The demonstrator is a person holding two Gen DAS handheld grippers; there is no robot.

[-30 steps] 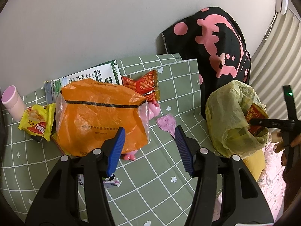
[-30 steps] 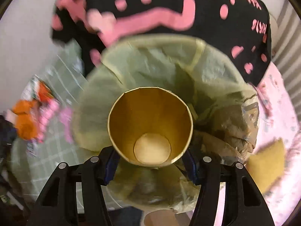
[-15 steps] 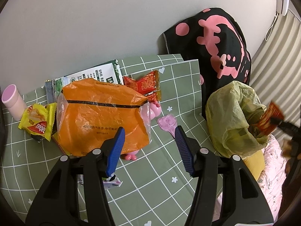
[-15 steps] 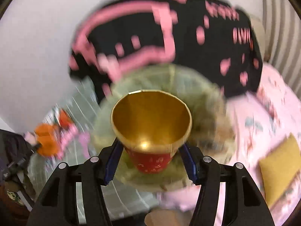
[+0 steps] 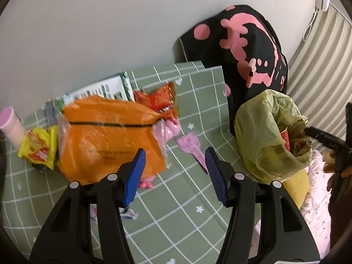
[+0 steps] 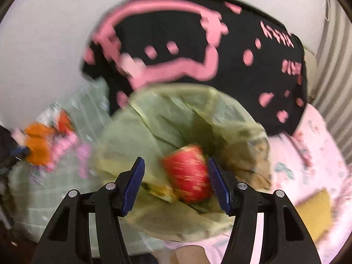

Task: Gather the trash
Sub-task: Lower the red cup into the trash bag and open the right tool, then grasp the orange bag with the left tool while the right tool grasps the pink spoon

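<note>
The step in hand looks like dropping a piece of trash into the bag. In the right wrist view the right tongs [image 6: 176, 184] are spread apart and grasp nothing; a red cup [image 6: 187, 176] lies just beyond them, low in the centre of the frame, inside the mouth of the yellow-green bag [image 6: 167, 118]. It seems to be freshly let go, but this is only a judgement. In the left wrist view the same cup [image 5: 284, 134] shows as a small red patch inside the bag [image 5: 264, 132] at the right of the frame.

The left tongs [image 5: 175, 173] are also released and empty, low in the centre, above the green checked surface [image 5: 193, 211]. More trash lies on it at the left of the frame: an orange bag [image 5: 110, 136], a red wrapper [image 5: 158, 99] and a yellow packet [image 5: 39, 149].

The next move probably calls for one pair of tongs to go to this pile and close on one item. The thin, slippery orange bag may need a grip on a fold or edge.

The right wrist view is strongly blurred, so the inside of the bag and the exact pose of the cup are hard to make out. The orange bag hides most of a pink thing [image 5: 169, 129] beneath it, and a small wrapper [image 5: 129, 215] is half covered by the left tongs.
</note>
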